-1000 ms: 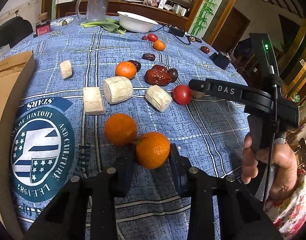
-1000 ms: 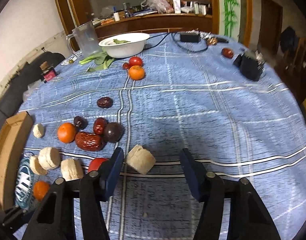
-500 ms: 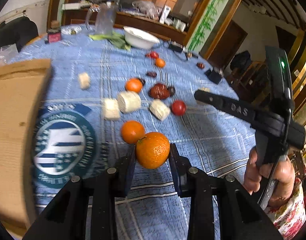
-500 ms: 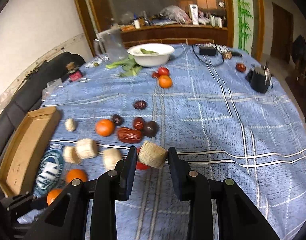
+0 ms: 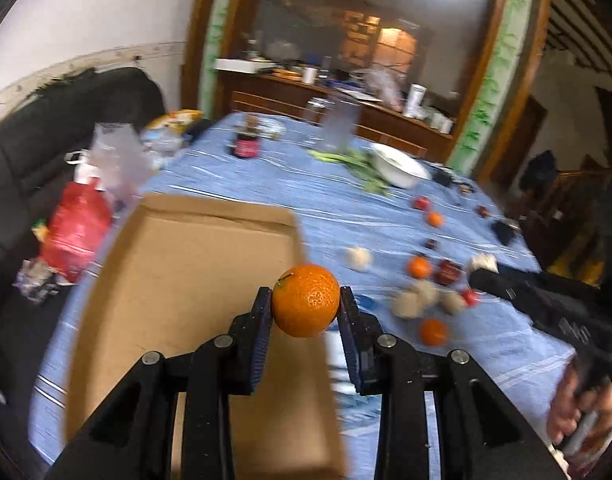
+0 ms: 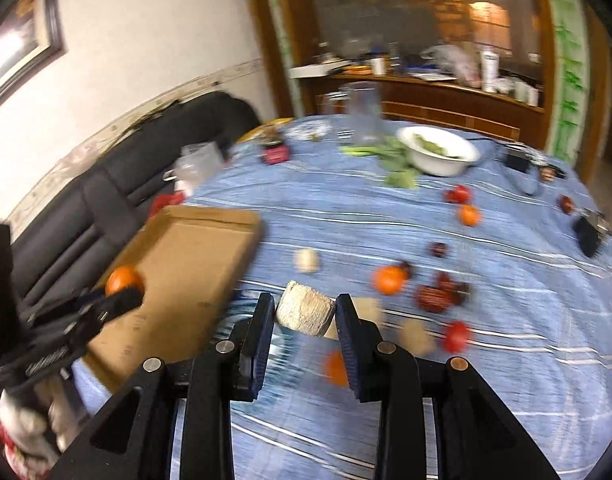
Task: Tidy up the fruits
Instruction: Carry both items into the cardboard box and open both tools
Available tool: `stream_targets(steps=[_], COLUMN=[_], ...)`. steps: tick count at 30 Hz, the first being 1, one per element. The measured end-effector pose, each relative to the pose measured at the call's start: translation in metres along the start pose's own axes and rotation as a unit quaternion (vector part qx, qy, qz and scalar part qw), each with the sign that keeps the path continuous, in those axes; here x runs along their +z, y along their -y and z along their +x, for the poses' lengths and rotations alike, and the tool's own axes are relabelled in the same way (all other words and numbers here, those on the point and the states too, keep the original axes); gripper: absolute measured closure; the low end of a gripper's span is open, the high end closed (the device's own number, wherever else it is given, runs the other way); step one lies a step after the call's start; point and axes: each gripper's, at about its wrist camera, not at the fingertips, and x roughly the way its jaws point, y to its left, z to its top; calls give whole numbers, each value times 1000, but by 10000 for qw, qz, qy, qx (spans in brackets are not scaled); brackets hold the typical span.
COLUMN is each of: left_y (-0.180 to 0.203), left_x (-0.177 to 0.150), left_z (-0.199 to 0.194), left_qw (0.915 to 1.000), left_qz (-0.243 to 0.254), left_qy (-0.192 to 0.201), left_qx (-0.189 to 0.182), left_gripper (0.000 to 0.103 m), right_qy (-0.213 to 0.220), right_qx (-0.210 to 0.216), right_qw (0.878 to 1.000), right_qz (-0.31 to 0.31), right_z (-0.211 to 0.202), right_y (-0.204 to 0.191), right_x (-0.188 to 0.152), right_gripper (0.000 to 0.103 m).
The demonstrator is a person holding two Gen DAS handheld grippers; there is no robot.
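The left gripper (image 5: 305, 306) jaws clench an orange (image 5: 306, 300) above the cardboard tray (image 5: 194, 264); the right gripper (image 6: 305, 312) jaws grasp a pale corn-cob piece (image 6: 304, 314) over the table (image 6: 346, 216).

Dimpled, glossy orange (image 5: 306, 300); fibrous, matt pale cylinder (image 6: 305, 314); matt brown cardboard tray (image 5: 194, 264); blue striped woven cloth (image 6: 486, 380) over surface; glossy white bowl (image 6: 440, 151).

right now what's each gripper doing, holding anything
left gripper: closed on an orange, held above the cardboard tray
right gripper: closed on a pale corn piece
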Motion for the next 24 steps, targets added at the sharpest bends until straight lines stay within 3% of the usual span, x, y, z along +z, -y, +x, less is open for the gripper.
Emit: stream_targets(steps=[6,11,16,24], left_y=[-58,-93,-114,-119], left_x=[40,51,53,51], left_z=[48,97,131,144], left_qw=[9973,9924,9871,9847], left_qz=[-156,-469,-789,-890], left_qy=[-374,-907,-1219,-1341], left_qx=[608,691,676,662], left_gripper=[72,72,72,71], right_qy=[-352,-597,-748,-823], right_qx=[354,212,-31,-227], right_qw=[9974,9924,9896,9885], right_qz=[-515,-1052,-1228,-1246], right_z=[64,125,173,197], right_y=[-70,-112,-120,-112], right_x=[23,27,24,28], right_gripper=[69,68,68,68])
